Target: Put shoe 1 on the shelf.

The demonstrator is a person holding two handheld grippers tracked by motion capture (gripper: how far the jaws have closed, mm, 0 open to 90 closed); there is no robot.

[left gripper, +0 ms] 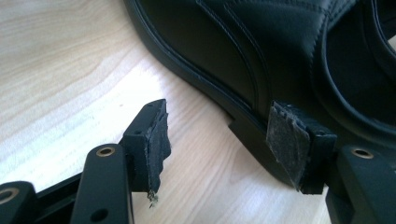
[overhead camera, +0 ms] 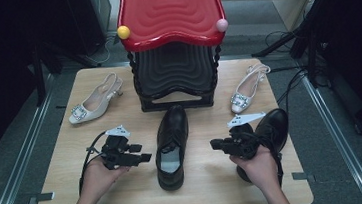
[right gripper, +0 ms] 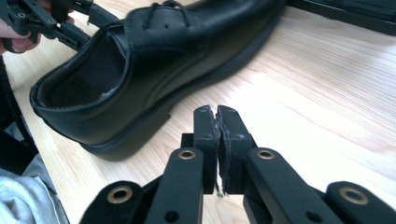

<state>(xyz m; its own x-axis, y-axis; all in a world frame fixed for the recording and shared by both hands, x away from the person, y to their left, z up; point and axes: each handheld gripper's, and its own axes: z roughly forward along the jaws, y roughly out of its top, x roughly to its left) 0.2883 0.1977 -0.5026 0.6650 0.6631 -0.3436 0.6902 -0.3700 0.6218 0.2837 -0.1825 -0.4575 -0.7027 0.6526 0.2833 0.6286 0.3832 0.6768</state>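
At the middle of the wooden surface [overhead camera: 127, 192] lies the black lace-up shoe [overhead camera: 172, 145], flat on its sole, toe toward the red and black shoe rack [overhead camera: 173, 42] and heel toward the person. The step in hand, as I judge it, is to take this shoe by the heel part, perhaps to bring it to the rack. To do it well, the left gripper [overhead camera: 144, 158] should go a little forward so that one finger passes inside the collar and the other stays outside on the leather, and close only then; a grip on the sole edge alone can slip.

Its fingers [left gripper: 156, 137] are spread wide and pinch nothing: in the left gripper view one pad stands over bare wood, the other is just beside the heel block of the shoe, maybe touching. The right gripper [overhead camera: 214, 144] hangs near the other side of the shoe but apart from it, its fingers [right gripper: 208, 128] pressed together on nothing; it must open before it can help.

Farther out, a second black shoe [overhead camera: 274, 125] lies behind the right hand [overhead camera: 260, 167], and two pale heeled sandals [overhead camera: 93, 103] [overhead camera: 248, 89] lie on either side of the rack
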